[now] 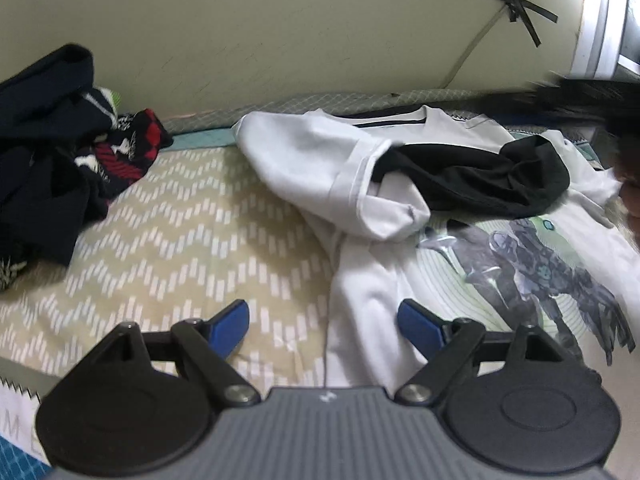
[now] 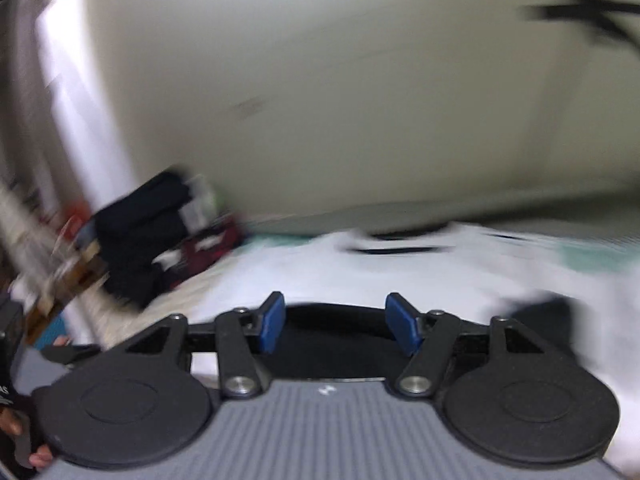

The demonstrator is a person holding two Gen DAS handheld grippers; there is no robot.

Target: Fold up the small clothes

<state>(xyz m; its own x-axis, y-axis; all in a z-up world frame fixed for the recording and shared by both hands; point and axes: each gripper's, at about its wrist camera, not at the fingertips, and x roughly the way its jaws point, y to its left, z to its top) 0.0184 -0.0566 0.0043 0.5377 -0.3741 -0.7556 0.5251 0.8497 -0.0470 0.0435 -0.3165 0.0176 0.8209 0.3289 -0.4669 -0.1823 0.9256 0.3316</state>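
White T-shirt [image 1: 372, 280] lies on the bed, right of centre in your left wrist view, printed front up with a grey figure graphic [image 1: 552, 272]. One white sleeve [image 1: 320, 168] is flopped across the chest; a black sleeve [image 1: 492, 176] lies crumpled beside it, touching. Black-trimmed collar sits at the far end, near the wall [image 1: 280, 40].

Your left gripper [image 1: 323, 320] hovers above the shirt's near edge, blue fingers [image 1: 230, 326] spread wide, holding nothing.

Your right gripper [image 2: 335, 326] is likewise spread, nothing between the pads; this view is badly blurred, black fabric just beyond the tips.

Zigzag-patterned bed cover [image 1: 168, 240] underneath. Pile of dark clothes [image 1: 52, 140] far left, well apart from the shirt.
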